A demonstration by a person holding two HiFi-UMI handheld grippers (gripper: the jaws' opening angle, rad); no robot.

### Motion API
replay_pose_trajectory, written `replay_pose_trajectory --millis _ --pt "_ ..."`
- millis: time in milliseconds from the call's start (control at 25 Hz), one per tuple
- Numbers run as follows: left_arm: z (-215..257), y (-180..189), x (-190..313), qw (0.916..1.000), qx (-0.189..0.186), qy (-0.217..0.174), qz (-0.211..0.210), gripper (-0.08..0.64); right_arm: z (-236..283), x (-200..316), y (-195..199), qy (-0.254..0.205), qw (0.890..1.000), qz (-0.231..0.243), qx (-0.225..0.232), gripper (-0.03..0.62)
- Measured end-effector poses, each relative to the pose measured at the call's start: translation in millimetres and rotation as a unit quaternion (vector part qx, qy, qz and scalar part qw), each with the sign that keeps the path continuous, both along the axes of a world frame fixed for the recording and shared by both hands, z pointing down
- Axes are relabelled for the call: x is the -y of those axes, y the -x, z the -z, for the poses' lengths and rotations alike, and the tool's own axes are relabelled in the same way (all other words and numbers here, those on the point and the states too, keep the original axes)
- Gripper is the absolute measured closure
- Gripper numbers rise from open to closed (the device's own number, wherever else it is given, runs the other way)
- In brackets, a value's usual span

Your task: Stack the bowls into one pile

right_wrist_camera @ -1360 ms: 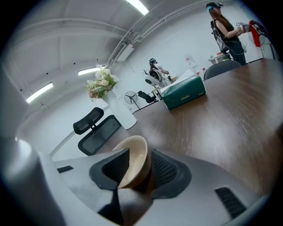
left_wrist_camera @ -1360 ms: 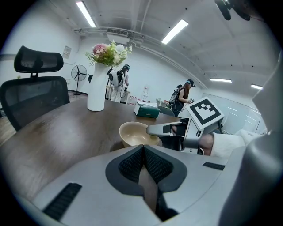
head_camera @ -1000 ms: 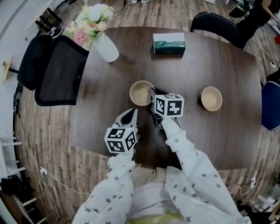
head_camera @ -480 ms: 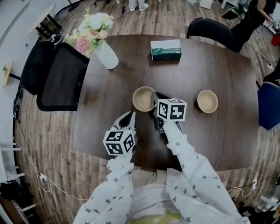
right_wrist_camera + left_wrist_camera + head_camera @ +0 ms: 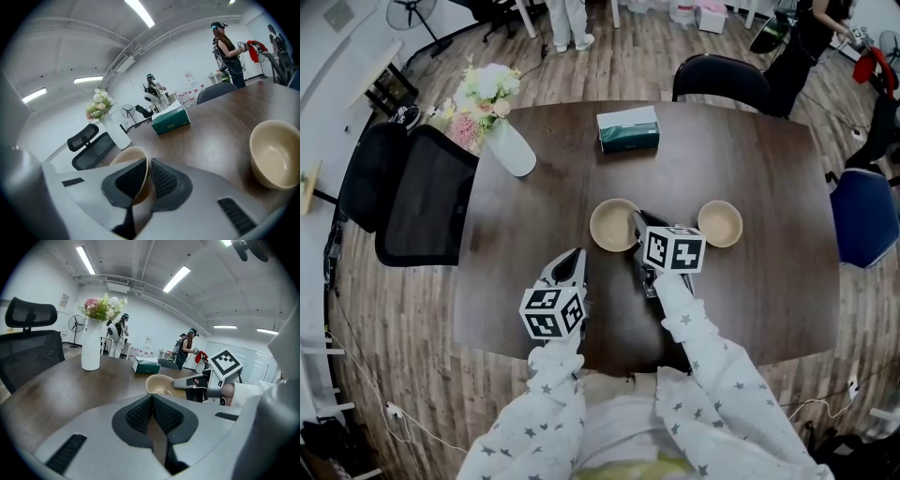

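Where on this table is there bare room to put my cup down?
The dark wooden table is bare on the left, between the white flower vase and the tan bowl that the right tool has just closed on, and on the right, past the second tan bowl and the green tissue box. The middle is crowded.

One tan bowl [image 5: 614, 225] is upright, its rim pinched by the right claw [image 5: 637, 223]. The second tan bowl [image 5: 720, 223] stands upright to that claw's right, not touching it.
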State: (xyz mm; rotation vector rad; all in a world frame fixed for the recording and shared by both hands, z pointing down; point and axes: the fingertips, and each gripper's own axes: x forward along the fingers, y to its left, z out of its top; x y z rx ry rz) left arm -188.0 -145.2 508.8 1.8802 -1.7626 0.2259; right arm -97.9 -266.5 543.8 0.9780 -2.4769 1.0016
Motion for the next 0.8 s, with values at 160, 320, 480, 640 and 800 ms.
replay_pose_trajectory --millis 160,320,480,640,800 --pt "5 -17 7 0.9998 -0.001 -0.005 -0.017 0.534 9 4 -22 -0.005 1.0 -0.018 0.006 0.549" --pt "10 -31 19 0.9993 -0.001 -0.01 -0.037 0.534 15 12 -48 -0.012 0.999 -0.048 0.007 0.551" --pt "12 -47 25 0.9985 -0.004 -0.012 -0.052 0.534 20 16 -69 -0.013 0.998 -0.067 0.012 0.549" --pt "14 -63 34 0.9974 -0.004 -0.015 -0.071 0.534 22 23 -96 -0.018 0.995 -0.095 0.006 0.549" --pt "15 -76 41 0.9962 -0.006 -0.015 -0.086 0.534 25 29 -120 -0.016 0.992 -0.124 0.013 0.549"
